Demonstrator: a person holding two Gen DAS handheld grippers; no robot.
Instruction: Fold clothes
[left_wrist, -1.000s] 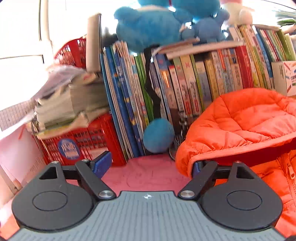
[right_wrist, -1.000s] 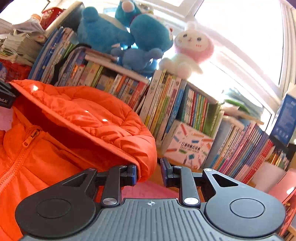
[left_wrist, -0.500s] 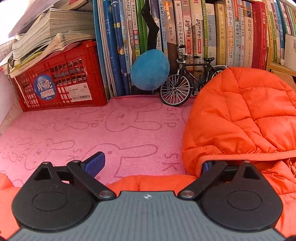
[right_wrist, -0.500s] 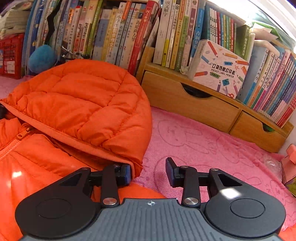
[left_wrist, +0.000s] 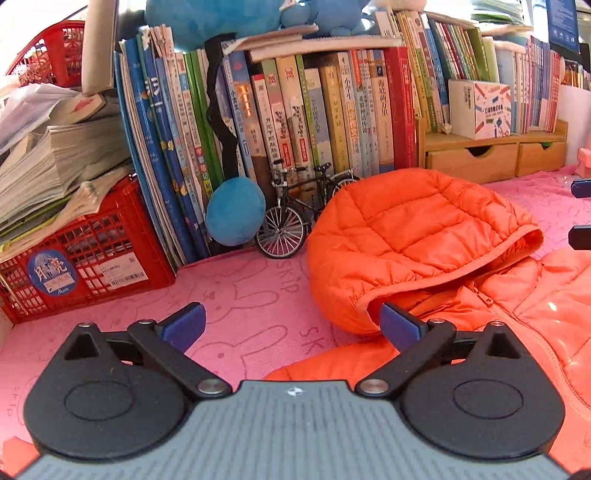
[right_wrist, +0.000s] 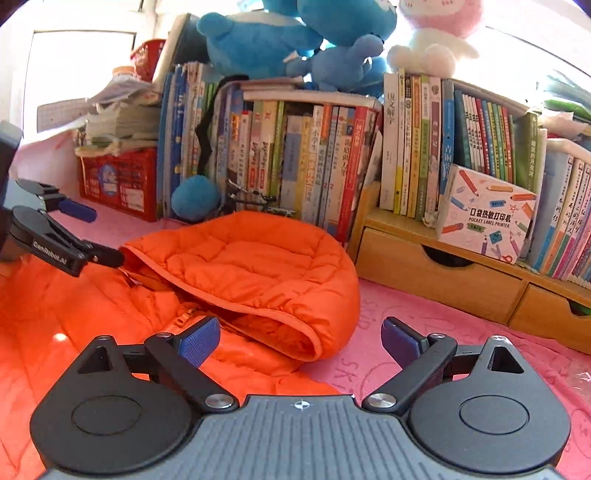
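Hovering with jaws spread and nothing between them, the left claw (left_wrist: 291, 326) and right claw (right_wrist: 301, 341) have both just been opening. Directly beyond them lies the orange puffer jacket (right_wrist: 92, 332) on the pink tabletop (left_wrist: 240, 291), its hood (left_wrist: 417, 236) flopped forward just past the fingertips. It looks light, soft and slippery; the bound hood rim or shoulder seams likely offer surest hold.
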